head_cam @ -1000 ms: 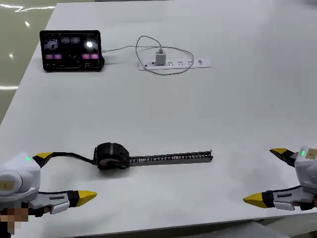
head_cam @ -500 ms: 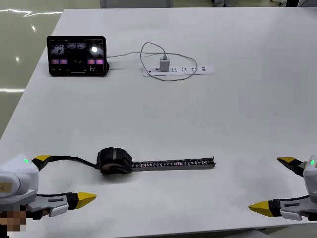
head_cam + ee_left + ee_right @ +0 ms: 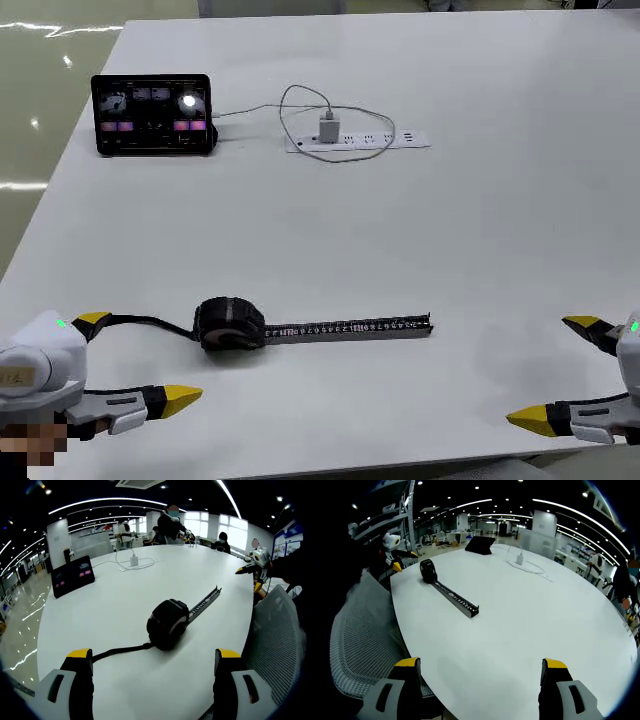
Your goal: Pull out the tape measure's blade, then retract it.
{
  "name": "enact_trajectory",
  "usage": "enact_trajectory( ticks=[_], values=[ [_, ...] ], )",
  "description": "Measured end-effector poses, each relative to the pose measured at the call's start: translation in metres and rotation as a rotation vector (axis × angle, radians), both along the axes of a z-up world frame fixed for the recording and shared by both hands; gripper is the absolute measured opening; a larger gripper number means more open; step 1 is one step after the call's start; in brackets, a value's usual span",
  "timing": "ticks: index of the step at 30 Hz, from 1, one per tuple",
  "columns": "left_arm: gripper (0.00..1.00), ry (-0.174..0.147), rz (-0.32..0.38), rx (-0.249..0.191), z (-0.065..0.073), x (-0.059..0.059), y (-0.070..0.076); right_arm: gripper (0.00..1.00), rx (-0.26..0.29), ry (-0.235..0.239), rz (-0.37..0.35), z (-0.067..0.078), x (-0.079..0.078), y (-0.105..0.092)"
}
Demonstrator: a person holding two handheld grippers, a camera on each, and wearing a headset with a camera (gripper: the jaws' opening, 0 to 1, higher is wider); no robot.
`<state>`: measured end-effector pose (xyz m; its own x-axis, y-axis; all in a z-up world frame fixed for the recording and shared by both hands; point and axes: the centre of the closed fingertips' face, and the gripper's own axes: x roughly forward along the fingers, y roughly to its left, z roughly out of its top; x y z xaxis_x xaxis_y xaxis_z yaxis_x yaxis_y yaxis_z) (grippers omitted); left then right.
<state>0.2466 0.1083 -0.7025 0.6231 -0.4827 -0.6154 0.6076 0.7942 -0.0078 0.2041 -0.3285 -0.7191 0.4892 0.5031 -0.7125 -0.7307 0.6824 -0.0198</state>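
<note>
Left gripper (image 3: 138, 358) hangs spread and empty just beside the tape measure (image 3: 228, 324) on the table (image 3: 400, 230); the right gripper (image 3: 552, 370), also spread, is well apart from it. Its blade (image 3: 350, 326) lies flat, pointing crosswise toward the right gripper, whose body the head view's edge cuts off.

Tape measure (image 3: 229, 323) on table (image 3: 400, 230) near front edge, blade (image 3: 350, 327) lying out to its right, left gripper (image 3: 142, 358) front left, right gripper (image 3: 548, 370) front right, tablet (image 3: 152, 112) and power strip (image 3: 360, 140) behind.
</note>
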Motion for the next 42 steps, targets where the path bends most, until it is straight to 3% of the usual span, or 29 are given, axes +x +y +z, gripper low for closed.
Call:
enact_trajectory(
  ticks=[1,5,7,8,12,19,21,23,25,28,31,35,42],
  values=[
    [0.99,0.016,0.007,-0.011,-0.001,-0.001,-0.001,0.99,0.0,0.001,0.0,0.0,0.0,0.0],
    [0.99,0.002,0.021,-0.003,0.002,0.003,-0.004,0.99,-0.008,0.006,0.004,-0.001,0.001,-0.002],
    [0.99,-0.029,0.01,0.054,0.003,0.006,-0.003,0.99,-0.016,0.006,0.01,-0.001,0.003,-0.002],
    [0.99,0.0,0.016,0.095,-0.001,0.004,-0.002,0.99,-0.031,0.001,0.02,-0.001,0.005,-0.003],
    [0.99,0.021,0.041,0.013,0.003,0.007,-0.019,0.99,-0.049,0.007,0.049,0.001,0.01,0.001],
    [0.99,0.025,0.059,-0.021,0.009,0.012,-0.04,0.99,-0.06,0.021,0.111,0.007,0.015,0.011],
    [0.99,0.017,0.088,-0.004,0.01,0.016,-0.041,0.99,-0.065,0.039,0.133,0.006,0.015,0.013],
    [0.99,0.013,0.099,-0.006,0.012,0.017,-0.045,0.99,-0.057,0.088,0.148,0.004,0.012,0.017],
    [0.99,0.013,0.121,-0.015,0.012,0.021,-0.047,0.99,-0.06,0.087,0.167,0.005,0.013,0.02],
    [0.99,0.01,0.145,0.008,0.009,0.024,-0.048,0.99,-0.069,0.095,0.196,0.005,0.014,0.024],
    [0.99,0.031,0.157,-0.006,0.0,0.026,-0.051,0.99,-0.087,0.098,0.229,0.003,0.016,0.027],
    [0.99,0.027,0.152,0.003,-0.006,0.026,-0.059,0.99,-0.114,0.098,0.278,0.003,0.023,0.033],
    [0.99,0.01,0.178,0.0,-0.005,0.034,-0.068,0.99,-0.168,0.093,0.342,0.005,0.04,0.04]
  ],
)
